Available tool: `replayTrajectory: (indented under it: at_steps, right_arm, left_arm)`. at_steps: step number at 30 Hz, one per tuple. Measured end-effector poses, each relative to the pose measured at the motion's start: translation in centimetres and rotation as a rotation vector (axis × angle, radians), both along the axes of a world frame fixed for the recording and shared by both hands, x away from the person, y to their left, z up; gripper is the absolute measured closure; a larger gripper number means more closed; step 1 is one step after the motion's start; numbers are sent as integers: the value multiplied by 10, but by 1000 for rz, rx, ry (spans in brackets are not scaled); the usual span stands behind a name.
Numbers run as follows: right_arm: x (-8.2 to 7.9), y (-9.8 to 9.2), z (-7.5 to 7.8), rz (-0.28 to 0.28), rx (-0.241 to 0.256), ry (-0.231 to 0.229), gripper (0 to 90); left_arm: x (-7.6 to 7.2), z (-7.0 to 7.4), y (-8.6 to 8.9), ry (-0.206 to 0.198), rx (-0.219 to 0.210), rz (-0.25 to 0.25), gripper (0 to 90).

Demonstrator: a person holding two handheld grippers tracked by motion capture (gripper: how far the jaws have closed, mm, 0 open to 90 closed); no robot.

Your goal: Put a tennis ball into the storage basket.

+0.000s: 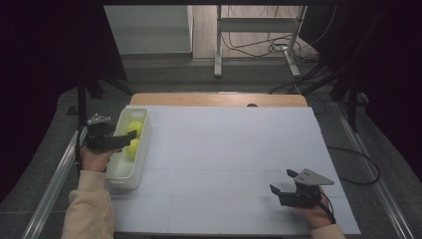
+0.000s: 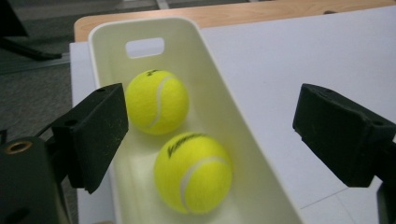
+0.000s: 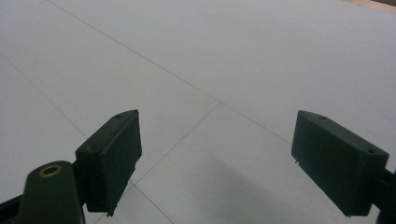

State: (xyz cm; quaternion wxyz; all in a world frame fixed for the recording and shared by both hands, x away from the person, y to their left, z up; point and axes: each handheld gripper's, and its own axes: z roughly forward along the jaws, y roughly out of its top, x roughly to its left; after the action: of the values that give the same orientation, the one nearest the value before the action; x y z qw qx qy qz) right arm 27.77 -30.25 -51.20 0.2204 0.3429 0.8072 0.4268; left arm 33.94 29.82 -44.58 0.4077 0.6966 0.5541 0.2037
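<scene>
A long white bin [image 1: 141, 149] [image 2: 212, 70] stands at the table's left edge with two yellow tennis balls in it, one farther [image 1: 134, 128] [image 2: 157, 101] and one nearer [image 1: 132, 147] [image 2: 193, 171]. My left gripper [image 1: 121, 142] [image 2: 212, 135] hangs open over the bin, just above the nearer ball, with nothing between its jaws. At the front right, my right gripper [image 1: 282, 181] [image 3: 217, 163] is open above the bare white mat [image 3: 224, 65].
The white mat [image 1: 229, 159] covers most of the wooden table [image 1: 219, 99]. Beyond the far edge are table legs [image 1: 218, 55] and loose cables [image 1: 271, 47] on the floor. Metal rails run along both sides of the table.
</scene>
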Motion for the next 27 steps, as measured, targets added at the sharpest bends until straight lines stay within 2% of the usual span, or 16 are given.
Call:
replayTrajectory:
  at_steps: [7, 13, 16, 21, 27]
  right_arm:
    - [1, 0, 0, -1, 4, 2, 169]
    - [2, 1, 0, 2, 6, -1, 169]
    - [1, 2, 0, 10, 9, -1, 169]
    - [1, 2, 1, 16, 14, -4, 169]
    - [0, 0, 2, 16, 28, -6, 169]
  left_arm:
    - [-2, 5, -11, -33, -40, -70, 108]
    - [-7, 12, -23, -59, -35, -122, 105]
    - [-11, 17, -29, -80, -54, -151, 107]
    - [-17, 20, -40, -94, -92, -195, 110]
    - [-18, 20, -54, -96, -102, -238, 113]
